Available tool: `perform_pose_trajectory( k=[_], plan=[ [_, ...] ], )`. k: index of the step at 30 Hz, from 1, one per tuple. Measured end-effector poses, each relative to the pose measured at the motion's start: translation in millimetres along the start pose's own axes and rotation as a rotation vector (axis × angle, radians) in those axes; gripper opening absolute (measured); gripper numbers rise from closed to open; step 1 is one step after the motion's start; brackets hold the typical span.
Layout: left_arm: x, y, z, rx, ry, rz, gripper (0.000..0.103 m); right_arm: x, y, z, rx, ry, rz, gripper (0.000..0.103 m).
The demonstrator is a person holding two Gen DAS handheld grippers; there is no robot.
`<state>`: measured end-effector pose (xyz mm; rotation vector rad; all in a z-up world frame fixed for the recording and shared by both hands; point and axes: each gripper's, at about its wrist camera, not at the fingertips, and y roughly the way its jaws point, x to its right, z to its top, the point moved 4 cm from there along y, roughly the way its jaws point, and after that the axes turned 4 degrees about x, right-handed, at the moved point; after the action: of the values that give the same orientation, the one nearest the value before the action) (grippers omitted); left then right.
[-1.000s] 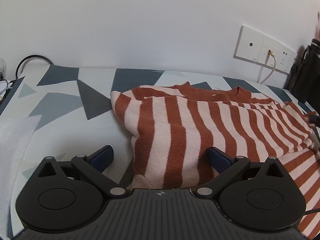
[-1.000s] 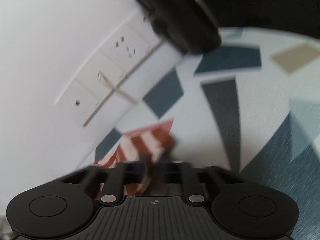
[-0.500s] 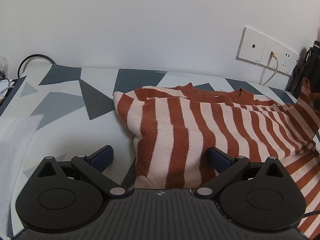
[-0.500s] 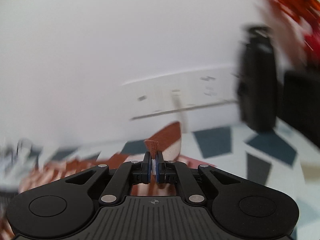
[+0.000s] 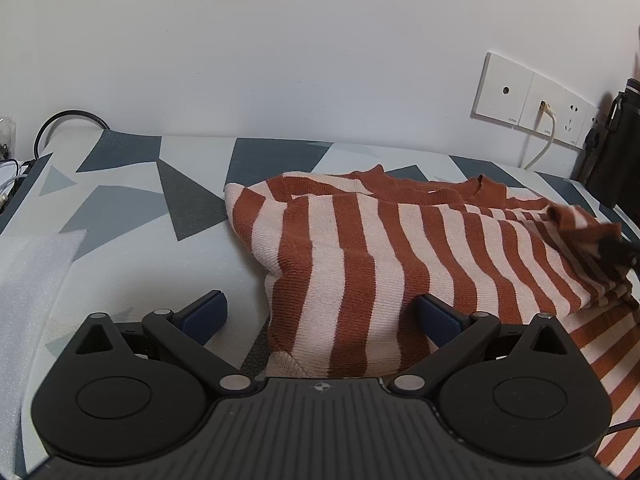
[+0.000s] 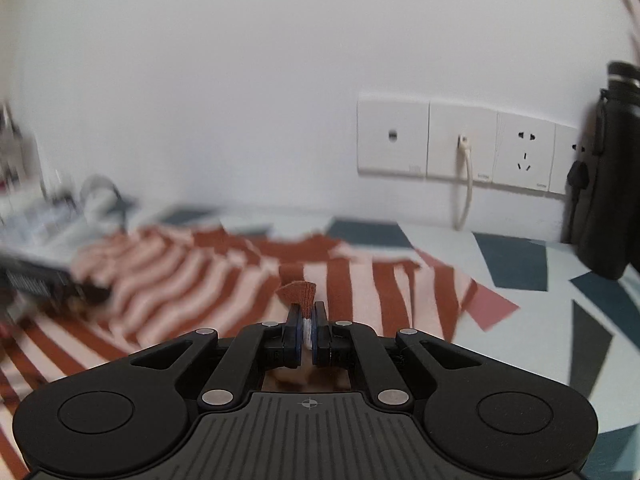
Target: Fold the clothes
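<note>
**Striped sweater half folded, right gripper pinching a cuff**

At the far left of the left wrist view a sheet of white foam (image 5: pixel 32 280) lies on the patterned cover (image 5: pixel 120 208), which has grey, dark blue and pale triangles. A black cable (image 5: pixel 68 118) loops at the wall behind it.

The left gripper (image 5: pixel 320 314) sits low over the near edge of the sweater (image 5: pixel 360 248), its blue pads wide apart. The left pad (image 5: pixel 206 314) rests over bare cover; the right pad (image 5: pixel 438 316) lies against the striped knit. A fold of the sweater stands between them, but nothing is squeezed.

The sweater, rust and pale pink stripes, lies spread across the middle of the cover, neckline toward the wall, with one side folded over the body.

Further right, the right gripper (image 6: pixel 307 326) has its pads drawn together on a rust cuff (image 6: pixel 298 294), which sticks up from between them over the striped body. In the left wrist view it shows as a dark blur (image 5: pixel 616 250) at the sweater's right edge.

On the wall to the right are white sockets (image 6: pixel 460 144) with a white cord (image 6: pixel 466 184) plugged in, and a black bag (image 6: pixel 612 176) stands at the far right.
</note>
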<state>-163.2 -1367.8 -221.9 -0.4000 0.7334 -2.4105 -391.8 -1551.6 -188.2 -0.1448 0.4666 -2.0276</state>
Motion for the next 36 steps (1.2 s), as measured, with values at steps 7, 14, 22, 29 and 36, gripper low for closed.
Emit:
perform_pose_trajectory(
  k=[7,14,22,29,36],
  plan=[
    [0,1,0,0.001,0.002,-0.002,0.102,-13,2,4,-0.024,0.004,0.105,0.035],
    [2,1,0,0.002,0.007,-0.003,0.103,9,5,20,0.038,0.048,-0.086,0.034],
    [3,1,0,0.002,0.011,-0.005,0.103,5,34,-11,-0.113,-0.069,-0.203,0.035],
    [4,2,0,0.002,0.014,-0.005,0.103,-16,31,-11,-0.212,-0.132,-0.174,0.036],
    [5,2,1,0.002,0.018,-0.007,0.103,-12,32,8,-0.156,-0.025,-0.122,0.037]
  ],
)
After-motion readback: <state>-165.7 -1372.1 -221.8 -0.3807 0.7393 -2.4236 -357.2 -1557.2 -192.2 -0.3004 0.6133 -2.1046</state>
